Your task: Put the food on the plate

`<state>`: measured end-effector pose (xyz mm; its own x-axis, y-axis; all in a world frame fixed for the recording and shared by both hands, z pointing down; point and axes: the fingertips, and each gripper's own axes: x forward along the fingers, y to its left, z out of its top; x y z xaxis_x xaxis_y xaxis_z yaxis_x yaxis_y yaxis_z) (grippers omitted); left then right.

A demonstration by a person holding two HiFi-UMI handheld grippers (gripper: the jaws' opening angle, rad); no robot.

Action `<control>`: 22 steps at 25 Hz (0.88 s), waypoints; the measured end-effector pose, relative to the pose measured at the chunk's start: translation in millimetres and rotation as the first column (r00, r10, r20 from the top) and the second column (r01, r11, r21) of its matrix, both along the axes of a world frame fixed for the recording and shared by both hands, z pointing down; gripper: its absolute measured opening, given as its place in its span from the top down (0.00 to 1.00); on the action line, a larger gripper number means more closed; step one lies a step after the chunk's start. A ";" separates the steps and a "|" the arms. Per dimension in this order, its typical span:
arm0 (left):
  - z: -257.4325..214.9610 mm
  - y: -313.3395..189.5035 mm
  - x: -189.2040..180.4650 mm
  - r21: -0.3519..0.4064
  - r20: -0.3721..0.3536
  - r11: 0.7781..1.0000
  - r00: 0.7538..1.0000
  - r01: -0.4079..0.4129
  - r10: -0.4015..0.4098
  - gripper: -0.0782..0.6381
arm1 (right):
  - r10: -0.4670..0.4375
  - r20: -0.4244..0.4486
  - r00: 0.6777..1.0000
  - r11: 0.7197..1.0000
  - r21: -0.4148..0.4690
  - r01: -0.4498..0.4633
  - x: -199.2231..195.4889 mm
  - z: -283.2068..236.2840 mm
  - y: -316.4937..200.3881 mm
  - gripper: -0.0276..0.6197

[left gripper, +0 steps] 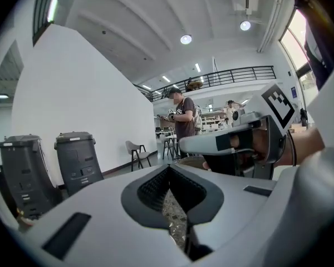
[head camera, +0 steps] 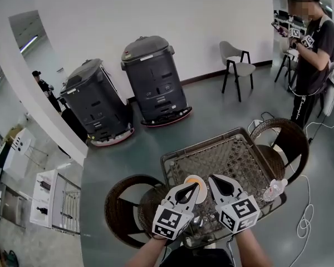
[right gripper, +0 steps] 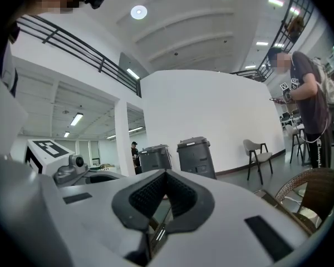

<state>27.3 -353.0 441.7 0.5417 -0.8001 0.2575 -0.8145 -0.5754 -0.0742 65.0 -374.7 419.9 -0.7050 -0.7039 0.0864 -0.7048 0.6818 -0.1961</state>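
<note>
At the near end of the woven table, a small round white plate lies with an orange-yellow patch of food at its middle; what the food is cannot be told at this size. The left gripper points at the plate from the near side, its tip just over the plate's near rim. Its jaws are closed together with nothing between them, and only the table's weave shows through the gap behind the tips. The right gripper sits just beside the plate on its right, level with the left one. Its jaws likewise meet at the tips and carry nothing.

A clear plastic bottle lies near the table's right corner. A brown wicker chair stands at the table's right, another at its left. Farther off, two dark grey bin-shaped units stand against the white wall, a grey chair stands to their right, and a person stands at the far right.
</note>
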 end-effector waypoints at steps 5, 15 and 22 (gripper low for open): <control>-16.5 3.4 0.4 0.001 -0.050 0.999 0.998 -0.041 0.041 0.88 | 0.037 -0.024 0.999 0.999 0.007 -0.037 -2.2 -9.2 -2.1 0.95; -28.3 1.9 -7.9 0.016 -0.101 0.994 0.989 -0.110 0.111 0.88 | 0.059 -0.044 0.997 0.998 0.027 -0.058 -19.3 -15.5 -2.7 0.95; -31.9 -3.4 -8.6 0.016 -0.134 0.988 0.979 -0.150 0.151 0.88 | 0.077 -0.071 0.995 0.997 0.037 -0.074 -22.7 -18.6 -4.1 0.95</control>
